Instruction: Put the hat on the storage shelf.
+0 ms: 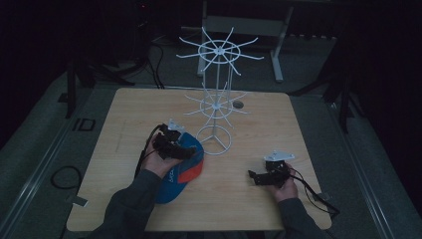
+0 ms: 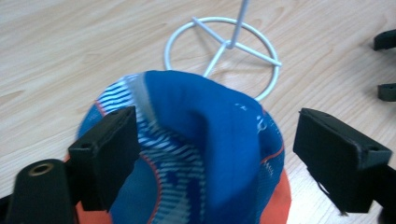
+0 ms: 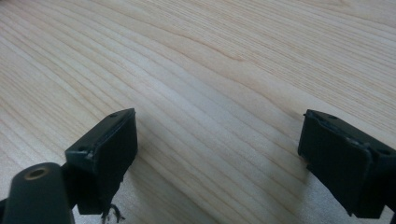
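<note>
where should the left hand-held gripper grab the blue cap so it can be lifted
Probably the raised fold of blue fabric on the cap's crown, approached from above with one jaw on each side. The cloth is bunched into a ridge there, thin enough to pinch, while the orange brim lies flat on the table. The left hand-held gripper already straddles that ridge, jaws open.

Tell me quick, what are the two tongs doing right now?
Left tongs: open wide, the blue and orange cap sits between the jaws, not squeezed.
Right tongs: open, holding nothing, just over the wooden table.

Grey sleeves, blocky black fingers [image 2: 108,154]
</note>
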A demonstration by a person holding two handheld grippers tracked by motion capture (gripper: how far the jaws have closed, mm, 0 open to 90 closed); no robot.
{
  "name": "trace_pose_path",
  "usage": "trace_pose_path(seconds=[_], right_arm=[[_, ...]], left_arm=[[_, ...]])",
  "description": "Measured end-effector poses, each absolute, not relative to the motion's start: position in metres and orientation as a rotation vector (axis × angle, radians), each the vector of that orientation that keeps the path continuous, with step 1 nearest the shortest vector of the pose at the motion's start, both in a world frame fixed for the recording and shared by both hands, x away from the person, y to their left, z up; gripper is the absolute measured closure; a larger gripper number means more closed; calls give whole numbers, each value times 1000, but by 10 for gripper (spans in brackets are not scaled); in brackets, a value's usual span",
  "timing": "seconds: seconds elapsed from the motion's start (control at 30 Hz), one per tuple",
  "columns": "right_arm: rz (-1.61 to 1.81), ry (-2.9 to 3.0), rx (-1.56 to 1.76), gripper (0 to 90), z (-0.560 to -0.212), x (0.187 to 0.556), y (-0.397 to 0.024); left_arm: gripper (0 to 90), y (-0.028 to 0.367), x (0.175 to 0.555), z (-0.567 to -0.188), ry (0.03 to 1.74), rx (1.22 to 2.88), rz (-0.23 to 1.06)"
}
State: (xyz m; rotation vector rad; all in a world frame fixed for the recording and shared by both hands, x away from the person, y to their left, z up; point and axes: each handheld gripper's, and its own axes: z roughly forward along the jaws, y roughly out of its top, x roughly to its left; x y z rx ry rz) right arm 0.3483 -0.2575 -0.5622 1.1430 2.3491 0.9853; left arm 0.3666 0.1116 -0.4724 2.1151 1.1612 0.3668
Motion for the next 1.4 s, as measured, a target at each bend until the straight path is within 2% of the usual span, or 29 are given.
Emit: trace_pose_path(seconds=[0.23,0.33,0.4,0.47,0.57,0.63,1.4], right_arm=[[985,2350,1145,117,-562,348,-257],[985,2349,1145,117,-562,348,-257],[985,2350,1146,117,-562,348,-257],[985,2350,1147,117,-562,348,-257],[985,2350,1147,117,-562,348,-257],[985,2350,1147,117,-562,348,-257],[985,2349,1147,117,-562,348,-257]], left_arm=[[119,104,382,-492,1198,2195,340],[306,104,387,-499,1212,2240,356],[510,107,390,-502,1235,2238,334],[660,109,391,-502,1267,2241,342],[810,114,389,-499,1276,2223,348],[859,118,388,-496,1271,2222,346],[889,153,372,-465,1223,2127,382]])
